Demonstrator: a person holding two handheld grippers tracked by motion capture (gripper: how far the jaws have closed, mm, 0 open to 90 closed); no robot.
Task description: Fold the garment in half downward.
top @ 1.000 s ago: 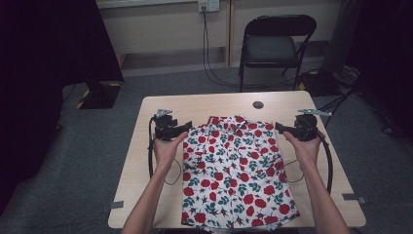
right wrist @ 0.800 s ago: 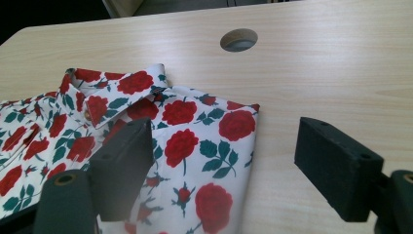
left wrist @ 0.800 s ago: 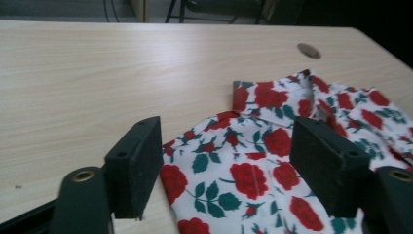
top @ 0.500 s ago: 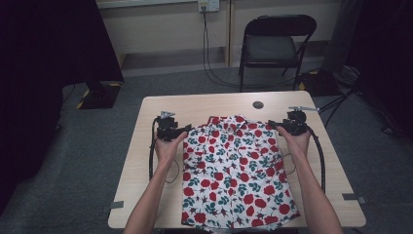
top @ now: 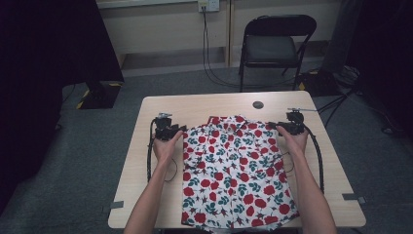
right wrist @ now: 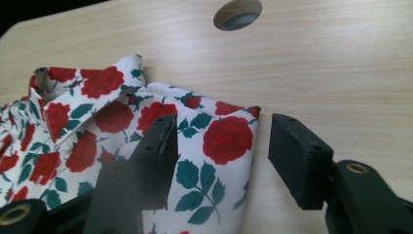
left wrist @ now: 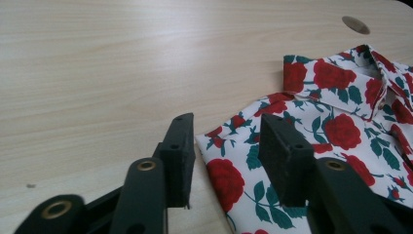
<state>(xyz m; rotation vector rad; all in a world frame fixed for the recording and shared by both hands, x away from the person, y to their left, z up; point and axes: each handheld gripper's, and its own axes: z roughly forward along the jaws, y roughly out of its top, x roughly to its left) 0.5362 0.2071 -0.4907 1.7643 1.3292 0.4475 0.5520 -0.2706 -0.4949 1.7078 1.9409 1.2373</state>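
Looks like you're just starting: the rose-print shirt (top: 237, 170) lies flat on the tabletop (top: 204, 105), and your left gripper (left wrist: 226, 146) and right gripper (right wrist: 219, 146) straddle its shoulder corners with fingers wide, nothing pinched yet.

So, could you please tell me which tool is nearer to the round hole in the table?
Right. The right tool sits just below and right of the hole, at the shirt's shoulder; the left tool is across the shirt.

Your rose-print shirt (top: 234, 170) lies flat on the wooden table (top: 146, 195), collar at the far end. Your left gripper (top: 176, 131) and right gripper (top: 275, 126) sit at its far corners. A black chair (top: 272, 46) stands beyond.
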